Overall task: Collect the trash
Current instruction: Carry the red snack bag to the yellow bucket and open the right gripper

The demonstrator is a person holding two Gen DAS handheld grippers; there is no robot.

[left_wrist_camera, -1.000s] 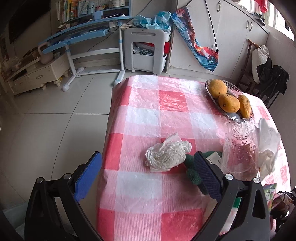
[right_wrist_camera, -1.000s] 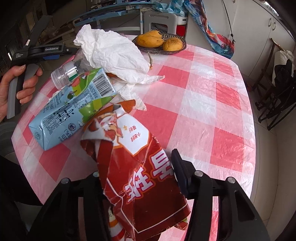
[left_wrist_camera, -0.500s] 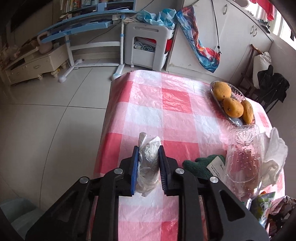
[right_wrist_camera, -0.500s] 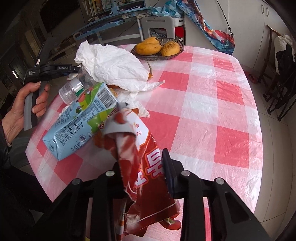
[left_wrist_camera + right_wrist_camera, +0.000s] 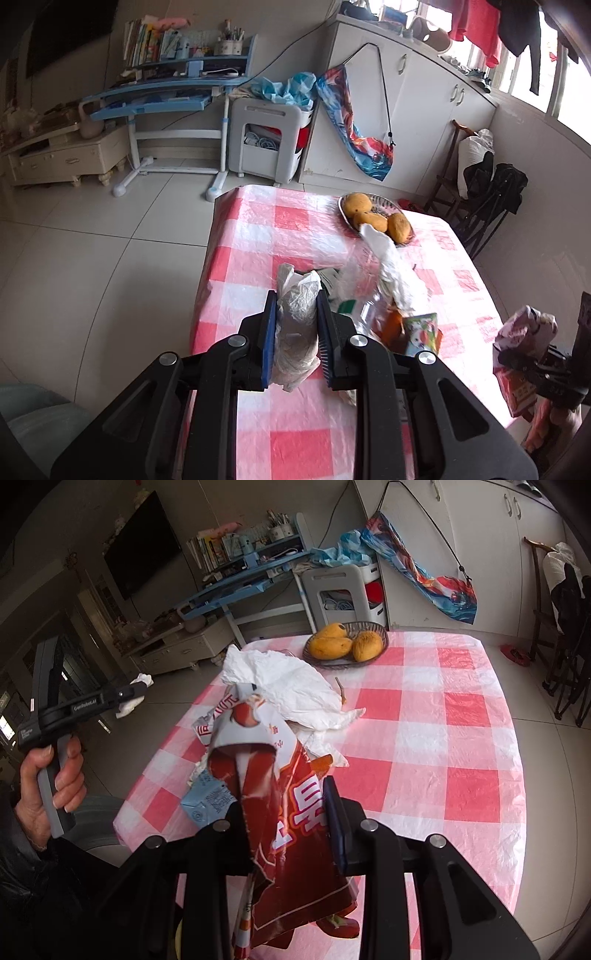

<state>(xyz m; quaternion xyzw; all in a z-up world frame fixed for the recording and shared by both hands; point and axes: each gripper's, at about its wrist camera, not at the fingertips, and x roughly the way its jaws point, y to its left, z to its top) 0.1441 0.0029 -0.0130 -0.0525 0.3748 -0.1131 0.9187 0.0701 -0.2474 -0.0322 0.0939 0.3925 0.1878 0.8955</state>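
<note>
My left gripper (image 5: 295, 299) is shut on a crumpled clear plastic wad (image 5: 295, 332), held up over the near left edge of the pink checked table (image 5: 295, 232). The right wrist view shows that gripper (image 5: 135, 694) in a hand (image 5: 55, 775) left of the table. My right gripper (image 5: 284, 794) is shut on a torn red snack bag (image 5: 295, 830) that hangs above the table's near end. On the cloth lie a white crumpled tissue (image 5: 284, 686), a blue milk carton (image 5: 207, 801) and a clear plastic bottle (image 5: 365, 310).
A bowl of mangoes (image 5: 345, 642) stands at the table's far end. Dark chairs (image 5: 565, 657) stand to the right, a white stool (image 5: 343, 594) and blue desk (image 5: 236, 579) beyond. A pale rounded object (image 5: 33, 417) sits on the floor, low left.
The left gripper closed on the plastic wad, then lifted it and drew back from the table. The right gripper closed on the red snack bag and raised it off the cloth.
</note>
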